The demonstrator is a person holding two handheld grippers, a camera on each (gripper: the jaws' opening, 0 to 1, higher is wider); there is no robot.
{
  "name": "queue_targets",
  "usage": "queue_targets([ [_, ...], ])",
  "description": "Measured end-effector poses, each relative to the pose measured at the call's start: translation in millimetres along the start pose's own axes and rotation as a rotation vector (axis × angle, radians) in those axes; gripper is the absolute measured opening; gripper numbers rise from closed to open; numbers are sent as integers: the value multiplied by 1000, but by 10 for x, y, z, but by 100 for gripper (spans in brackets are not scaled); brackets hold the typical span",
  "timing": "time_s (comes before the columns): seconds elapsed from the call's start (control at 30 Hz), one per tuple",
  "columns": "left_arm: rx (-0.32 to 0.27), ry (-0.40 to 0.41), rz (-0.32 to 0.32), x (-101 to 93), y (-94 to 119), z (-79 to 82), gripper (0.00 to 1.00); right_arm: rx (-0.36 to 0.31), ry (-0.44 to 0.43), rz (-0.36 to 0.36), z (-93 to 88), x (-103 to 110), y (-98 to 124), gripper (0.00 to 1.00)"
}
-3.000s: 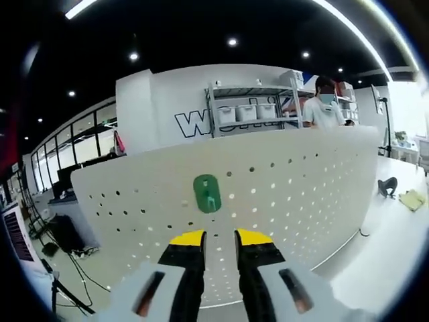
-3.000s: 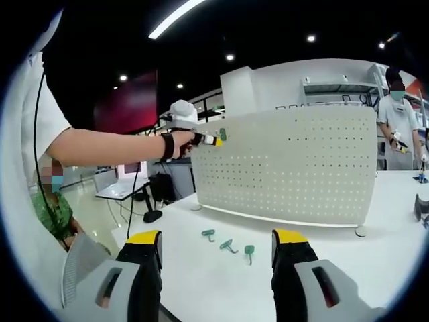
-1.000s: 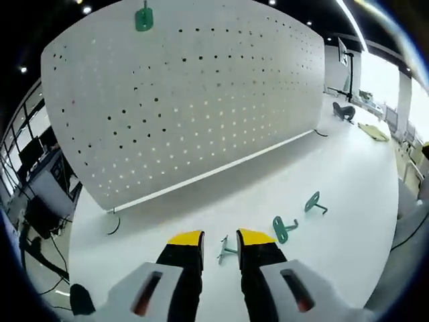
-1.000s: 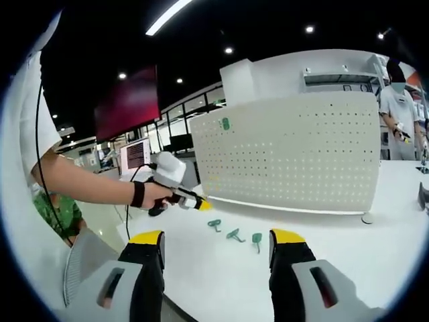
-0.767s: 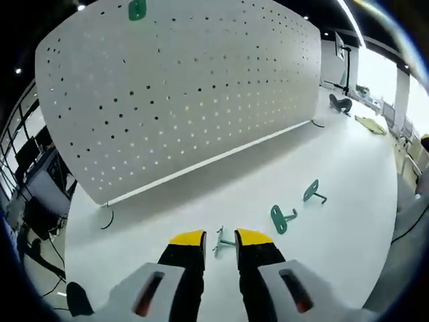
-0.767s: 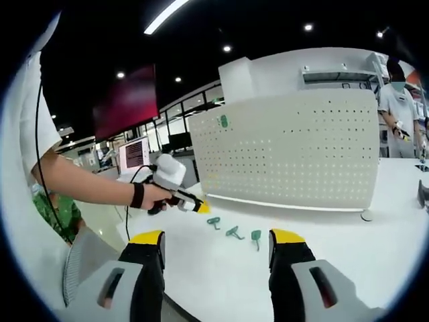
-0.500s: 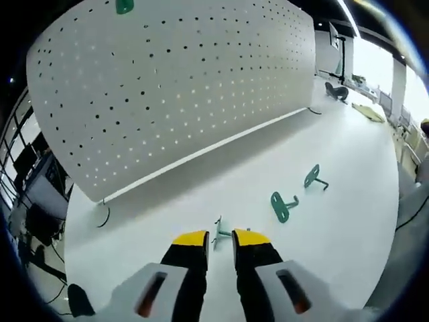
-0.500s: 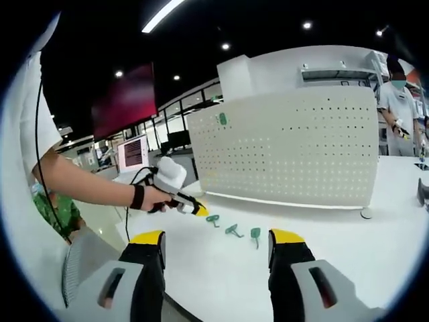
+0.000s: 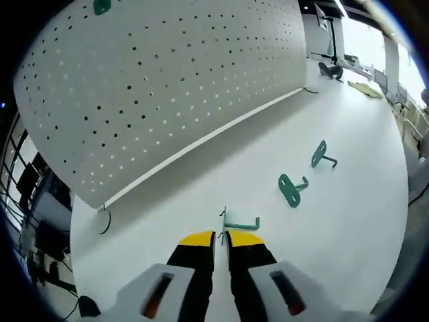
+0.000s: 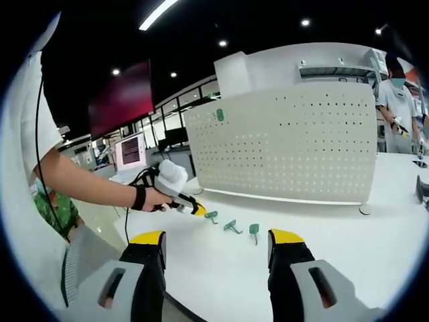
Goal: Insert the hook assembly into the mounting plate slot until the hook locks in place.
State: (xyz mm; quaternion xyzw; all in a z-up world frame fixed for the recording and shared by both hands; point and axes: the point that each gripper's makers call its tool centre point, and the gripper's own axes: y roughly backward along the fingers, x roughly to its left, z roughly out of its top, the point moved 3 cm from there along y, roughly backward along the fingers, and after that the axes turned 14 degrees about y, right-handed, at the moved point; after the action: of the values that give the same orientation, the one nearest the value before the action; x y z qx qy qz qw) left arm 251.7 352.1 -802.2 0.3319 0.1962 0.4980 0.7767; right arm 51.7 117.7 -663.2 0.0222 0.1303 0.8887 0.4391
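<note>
A white pegboard mounting plate (image 9: 167, 80) (image 10: 295, 147) stands on the white table, with one green hook (image 9: 102, 7) (image 10: 219, 115) hung near its top corner. Three more green hooks lie on the table. My left gripper (image 9: 221, 239) (image 10: 199, 209) is down at the table, its yellow jaws drawn almost together on the thin plate of the nearest hook (image 9: 239, 223) (image 10: 212, 216). The other two hooks (image 9: 291, 190) (image 9: 322, 154) lie further right. My right gripper (image 10: 218, 245) hangs open well back from the hooks (image 10: 232, 227) (image 10: 254, 230), with nothing between its jaws.
A person (image 10: 395, 94) stands behind the board's right end. A monitor (image 10: 131, 153) sits beyond the table's left side. A cable loop (image 9: 104, 221) lies at the board's foot. A dark object (image 9: 330, 67) rests at the table's far end.
My left gripper came down from the hung hook on the board to the table, and its jaws closed onto the nearest loose hook. The right gripper has barely moved.
</note>
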Motion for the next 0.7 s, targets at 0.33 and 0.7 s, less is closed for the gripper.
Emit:
queue_targets([
  [0.33, 26, -14, -18, 4, -100, -51, 9, 14, -5, -3, -13, -23, -45, 62],
  [0.7, 28, 1, -22, 19, -181, -73, 6, 45, 3, 5, -62, -21, -111, 62],
])
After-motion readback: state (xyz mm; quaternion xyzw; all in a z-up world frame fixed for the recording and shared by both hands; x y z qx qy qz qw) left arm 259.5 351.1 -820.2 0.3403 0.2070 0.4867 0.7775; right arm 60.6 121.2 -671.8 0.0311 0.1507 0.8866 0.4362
